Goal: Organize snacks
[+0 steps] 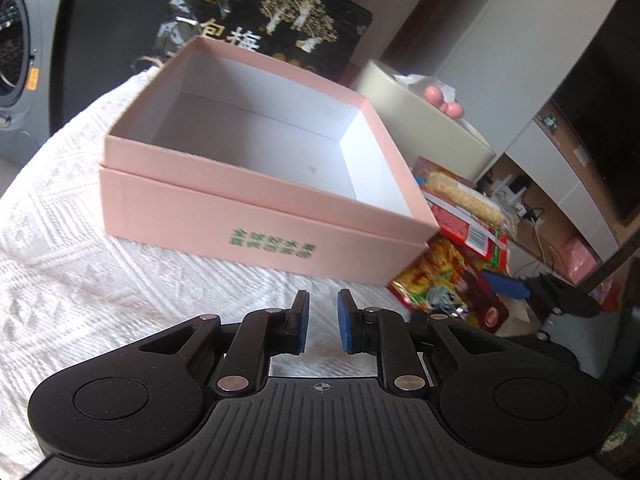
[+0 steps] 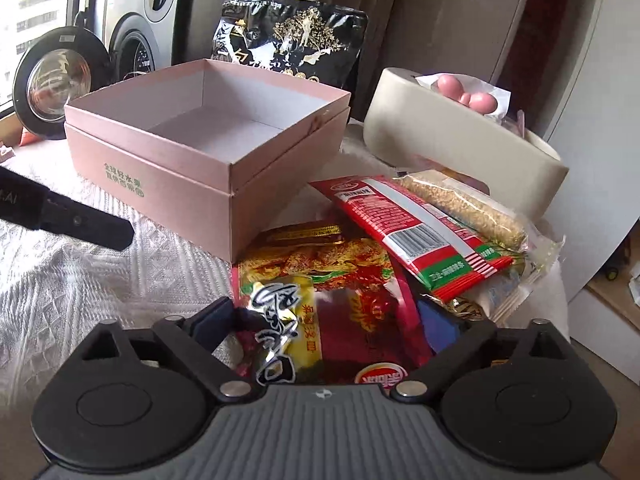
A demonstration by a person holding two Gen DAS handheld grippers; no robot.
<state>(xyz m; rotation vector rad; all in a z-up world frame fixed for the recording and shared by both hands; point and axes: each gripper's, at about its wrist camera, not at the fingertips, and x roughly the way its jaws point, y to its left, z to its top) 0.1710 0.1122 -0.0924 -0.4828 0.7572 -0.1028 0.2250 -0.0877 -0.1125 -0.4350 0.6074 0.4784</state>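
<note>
Pink cardboard box [image 2: 208,136] sits open at twelve o'clock. Left tool [image 1: 320,326] is closed on nothing; right tool [image 2: 328,324] stands wide around the red-and-yellow snack packet [image 2: 312,280], at the box's five o'clock.

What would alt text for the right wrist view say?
The right tool stands open over a pile of snack packets on a white cloth. Behind sits an empty pink box, then a black bag.

A home: washing machine [image 2: 138,20], curtains [image 2: 452,16], white textured table cover [image 1: 60,240].
</note>
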